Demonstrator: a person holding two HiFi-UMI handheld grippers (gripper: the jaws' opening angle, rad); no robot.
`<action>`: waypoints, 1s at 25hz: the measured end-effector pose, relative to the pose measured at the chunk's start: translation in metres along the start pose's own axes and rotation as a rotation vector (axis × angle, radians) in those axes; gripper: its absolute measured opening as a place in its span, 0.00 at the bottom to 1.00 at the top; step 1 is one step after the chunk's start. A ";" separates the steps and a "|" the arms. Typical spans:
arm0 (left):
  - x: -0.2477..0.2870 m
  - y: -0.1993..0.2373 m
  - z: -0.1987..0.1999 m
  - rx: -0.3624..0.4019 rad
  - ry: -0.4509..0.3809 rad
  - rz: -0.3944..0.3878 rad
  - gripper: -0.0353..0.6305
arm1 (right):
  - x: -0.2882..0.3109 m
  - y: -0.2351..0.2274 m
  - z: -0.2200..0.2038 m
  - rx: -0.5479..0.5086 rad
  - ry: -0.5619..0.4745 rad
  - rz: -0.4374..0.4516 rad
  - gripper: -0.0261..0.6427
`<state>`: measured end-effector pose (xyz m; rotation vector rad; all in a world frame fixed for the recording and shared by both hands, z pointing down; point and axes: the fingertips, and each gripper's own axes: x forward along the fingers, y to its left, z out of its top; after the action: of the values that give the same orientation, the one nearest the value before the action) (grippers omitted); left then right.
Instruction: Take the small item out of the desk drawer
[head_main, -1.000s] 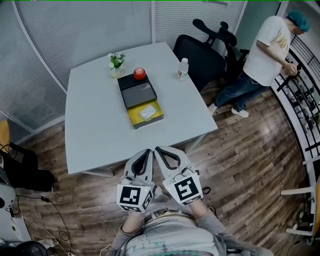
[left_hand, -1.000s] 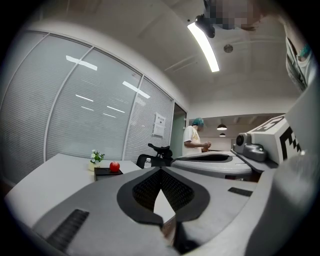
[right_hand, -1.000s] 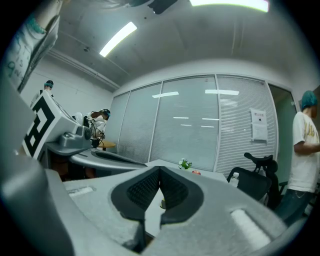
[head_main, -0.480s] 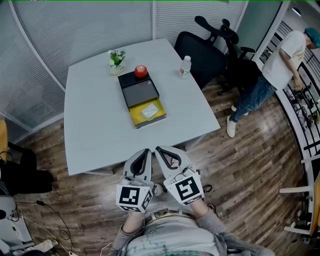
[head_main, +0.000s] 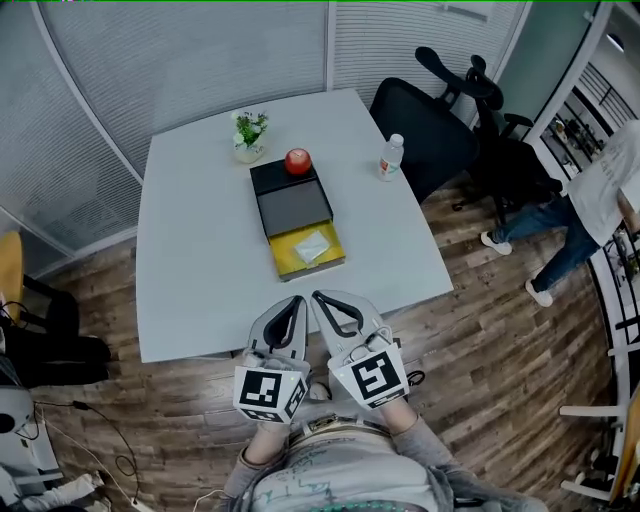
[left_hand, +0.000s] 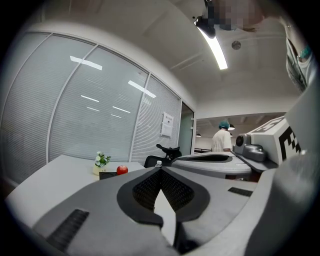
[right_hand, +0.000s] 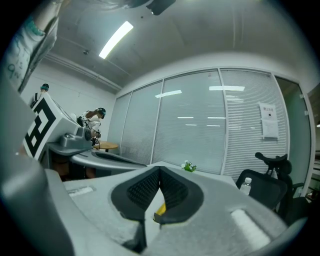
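A white table (head_main: 200, 260) fills the middle of the head view, with a black chair (head_main: 420, 140) at its far right corner and a person (head_main: 600, 200) walking on the wood floor well to the right. Off the table's near edge, the left gripper (head_main: 293, 303) and right gripper (head_main: 320, 298) are held side by side and pointed at the table. Each has its jaws closed tip to tip with nothing between them. On the table stands a black box (head_main: 290, 205) with its yellow drawer (head_main: 285, 262) pulled open toward the grippers. A plant (head_main: 248, 133) sits behind the box and a bottle (head_main: 391, 157) to its right. An apple (head_main: 297, 161) rests on the box's far end. The small white item (head_main: 312, 246) lies in the drawer, well apart from both grippers.
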<state>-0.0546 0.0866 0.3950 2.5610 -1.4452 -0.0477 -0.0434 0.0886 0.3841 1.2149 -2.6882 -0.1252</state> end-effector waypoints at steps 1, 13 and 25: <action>0.008 0.003 0.003 0.004 0.001 0.002 0.05 | 0.006 -0.006 0.002 0.000 -0.004 0.005 0.04; 0.071 0.036 0.012 -0.009 0.027 0.048 0.05 | 0.061 -0.057 0.001 0.003 0.009 0.069 0.04; 0.124 0.049 0.026 0.000 0.007 0.105 0.05 | 0.088 -0.108 0.003 -0.022 -0.019 0.131 0.04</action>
<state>-0.0351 -0.0475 0.3877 2.4784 -1.5741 -0.0228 -0.0221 -0.0490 0.3763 1.0327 -2.7650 -0.1482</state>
